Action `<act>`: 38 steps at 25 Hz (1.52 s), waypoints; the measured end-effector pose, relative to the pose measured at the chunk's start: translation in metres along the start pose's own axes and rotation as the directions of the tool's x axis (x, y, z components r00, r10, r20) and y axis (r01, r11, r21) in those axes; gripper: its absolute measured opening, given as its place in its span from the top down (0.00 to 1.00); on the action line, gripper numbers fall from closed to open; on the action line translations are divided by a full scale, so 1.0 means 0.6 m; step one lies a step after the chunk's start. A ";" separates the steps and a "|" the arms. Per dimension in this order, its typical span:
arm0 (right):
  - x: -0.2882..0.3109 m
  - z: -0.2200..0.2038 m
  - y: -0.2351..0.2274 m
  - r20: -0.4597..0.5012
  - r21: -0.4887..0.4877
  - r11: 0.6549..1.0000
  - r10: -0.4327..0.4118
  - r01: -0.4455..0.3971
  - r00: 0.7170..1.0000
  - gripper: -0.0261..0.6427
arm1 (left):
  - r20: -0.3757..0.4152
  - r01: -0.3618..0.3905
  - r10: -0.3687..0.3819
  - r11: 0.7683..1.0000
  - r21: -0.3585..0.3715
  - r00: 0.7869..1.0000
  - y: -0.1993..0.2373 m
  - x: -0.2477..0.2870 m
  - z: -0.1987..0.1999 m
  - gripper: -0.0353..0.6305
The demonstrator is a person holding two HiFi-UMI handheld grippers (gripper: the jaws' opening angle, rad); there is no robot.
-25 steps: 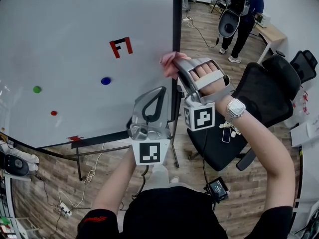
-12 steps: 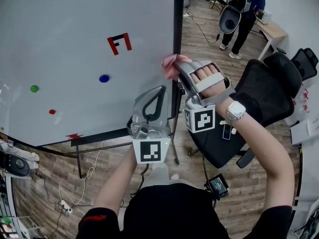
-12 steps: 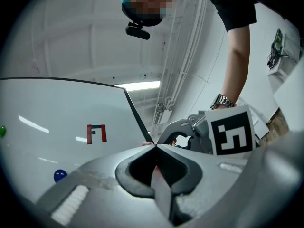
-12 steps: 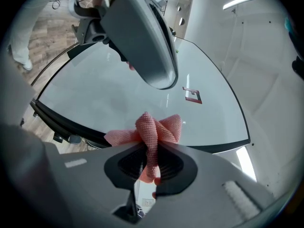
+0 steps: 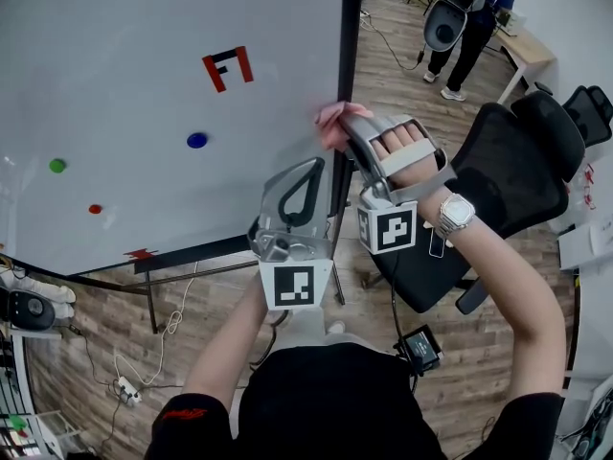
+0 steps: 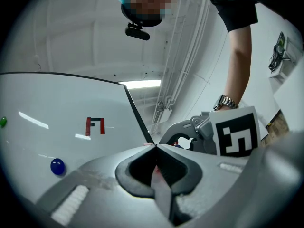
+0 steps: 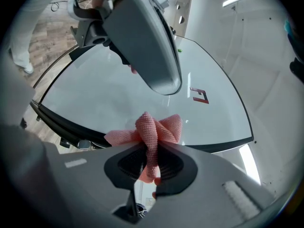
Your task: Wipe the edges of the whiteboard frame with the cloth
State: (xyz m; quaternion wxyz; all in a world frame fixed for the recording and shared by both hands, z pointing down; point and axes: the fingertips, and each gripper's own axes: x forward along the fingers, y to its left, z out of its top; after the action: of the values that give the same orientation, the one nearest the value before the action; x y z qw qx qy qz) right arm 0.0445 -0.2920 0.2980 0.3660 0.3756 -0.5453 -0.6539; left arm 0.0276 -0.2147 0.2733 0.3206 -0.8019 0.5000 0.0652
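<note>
The whiteboard fills the left of the head view, and its black frame runs down its right side. My right gripper is shut on a pink cloth that is pressed against that right frame edge. In the right gripper view the cloth bunches out of the shut jaws, just in front of the black frame. My left gripper sits just below and left of the right one, over the board's lower right part. Its jaws are shut with nothing in them.
Red-black, blue, green and red magnets sit on the board. A black office chair stands close on the right. A person stands by a desk beyond. Cables and a power strip lie on the floor.
The right gripper and the cloth have slid a little down the right frame edge, away from the red-black magnet. The left gripper has kept its place beside it.
</note>
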 end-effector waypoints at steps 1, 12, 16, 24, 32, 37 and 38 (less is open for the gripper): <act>-0.001 0.001 0.002 0.000 0.001 1.000 0.000 0.000 1.000 0.89 | -0.001 0.002 -0.002 1.000 0.000 1.000 -0.001 0.000 -0.001 0.95; -0.001 0.004 0.029 -0.015 -0.001 1.000 0.008 -0.008 1.000 0.89 | -0.022 0.016 -0.016 1.000 -0.020 1.000 -0.009 -0.009 -0.025 0.95; -0.005 0.004 0.039 -0.018 0.009 1.000 0.014 -0.014 1.000 0.89 | -0.022 0.022 -0.023 1.000 -0.022 0.999 -0.013 -0.013 -0.028 0.95; -0.003 0.007 0.077 -0.041 0.039 0.997 0.071 -0.070 0.997 0.89 | -0.042 0.025 -0.027 0.999 -0.039 0.999 -0.010 -0.021 -0.047 0.95; -0.004 0.009 0.099 -0.057 0.067 0.993 0.106 -0.102 0.993 0.89 | -0.060 0.027 -0.030 0.998 -0.049 0.998 -0.012 -0.031 -0.062 0.95; -0.006 0.012 0.117 -0.095 0.115 0.985 0.138 -0.127 0.986 0.89 | -0.056 0.030 -0.033 0.999 -0.042 0.998 -0.013 -0.032 -0.061 0.95; -0.006 0.012 0.118 -0.105 0.133 0.983 0.143 -0.129 0.984 0.89 | -0.060 0.030 -0.033 0.999 -0.042 0.998 -0.012 -0.033 -0.063 0.95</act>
State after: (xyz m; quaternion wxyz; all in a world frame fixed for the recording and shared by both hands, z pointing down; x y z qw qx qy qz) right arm 0.0449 -0.2954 0.3692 0.4160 0.3966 -0.5879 -0.5692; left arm 0.0157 -0.2196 0.3148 0.2896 -0.8177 0.4954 0.0463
